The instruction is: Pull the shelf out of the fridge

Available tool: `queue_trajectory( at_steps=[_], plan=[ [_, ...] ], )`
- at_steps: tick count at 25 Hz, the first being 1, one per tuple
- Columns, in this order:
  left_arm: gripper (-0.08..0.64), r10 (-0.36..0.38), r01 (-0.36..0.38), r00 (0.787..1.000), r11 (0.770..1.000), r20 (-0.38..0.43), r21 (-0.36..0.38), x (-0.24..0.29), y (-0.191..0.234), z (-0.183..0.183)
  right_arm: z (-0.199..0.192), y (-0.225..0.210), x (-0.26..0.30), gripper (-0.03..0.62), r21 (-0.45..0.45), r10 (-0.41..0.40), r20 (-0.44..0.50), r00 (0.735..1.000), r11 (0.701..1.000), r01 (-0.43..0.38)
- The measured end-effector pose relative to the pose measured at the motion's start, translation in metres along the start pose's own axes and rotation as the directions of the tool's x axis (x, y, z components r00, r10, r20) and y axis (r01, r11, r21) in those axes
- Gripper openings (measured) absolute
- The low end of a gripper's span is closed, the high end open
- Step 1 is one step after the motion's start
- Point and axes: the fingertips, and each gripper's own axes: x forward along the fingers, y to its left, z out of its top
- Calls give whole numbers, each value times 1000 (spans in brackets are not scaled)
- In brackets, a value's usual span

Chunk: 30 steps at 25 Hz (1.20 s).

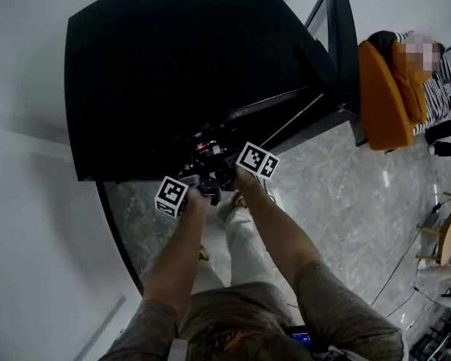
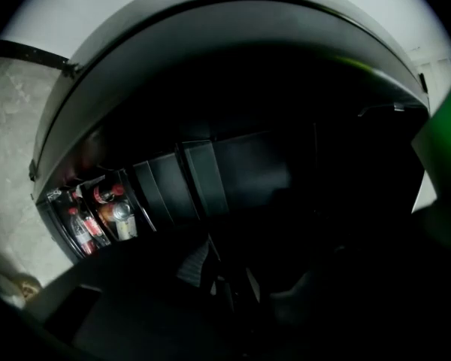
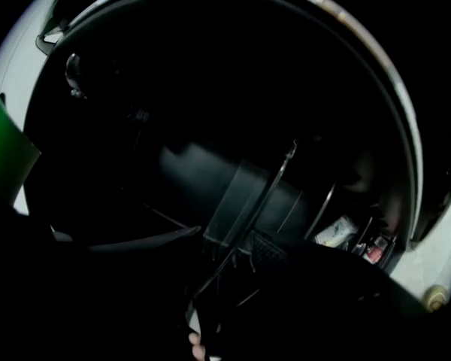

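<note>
Two tools meet at 6 o'clock of the black fridge (image 1: 180,66). The left gripper (image 2: 233,284) and right gripper (image 3: 229,250) each pinch the thin shelf (image 3: 244,194), fingers narrow.

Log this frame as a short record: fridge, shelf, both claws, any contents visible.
fridge: black fridge, door swung open
shelf: clear shelf inside the dark fridge, not pulled out yet
left claw: left claw reaching into the interior; too dark to tell whether it is closed
right claw: right claw at the shelf's front edge; too dark to tell whether it is closed
contents: red-labelled bottles in a side rack
</note>
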Motion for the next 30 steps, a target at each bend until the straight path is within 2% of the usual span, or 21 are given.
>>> queue_trajectory(
  at_steps=[6, 12, 15, 22, 25, 27, 30],
  plan=[
    [129, 44, -43, 999, 998, 29, -35, -5, 22, 5, 7, -7, 6, 196, 3, 1, -5, 1000, 1000, -1],
    [129, 42, -38, 997, 998, 62, -53, 15, 26, 15, 12, -14, 12, 196, 1, 2, -5, 1000, 1000, -2],
    [129, 47, -40, 994, 997, 103, -72, 21, 28, 20, 17, -15, 16, 196, -16, 3, -8, 1000, 1000, -3],
    [121, 23, -18, 992, 999, 122, -43, 36, 28, 23, 25, -22, 20, 196, -10, -23, 29, 999, 1000, 23],
    [71, 9, -7, 993, 1000, 115, -16, 40, 24, 24, 25, -26, 20, 195, -28, -38, 30, 999, 999, 39],
    [41, 0, 2, 993, 1000, 120, -21, 39, 22, 24, 26, -26, 19, 177, -36, -41, 38, 998, 998, 43],
    [32, -12, 18, 991, 999, 131, -47, 39, 22, 24, 29, -23, 18, 94, -26, -30, 57, 998, 999, 31]
  ],
)
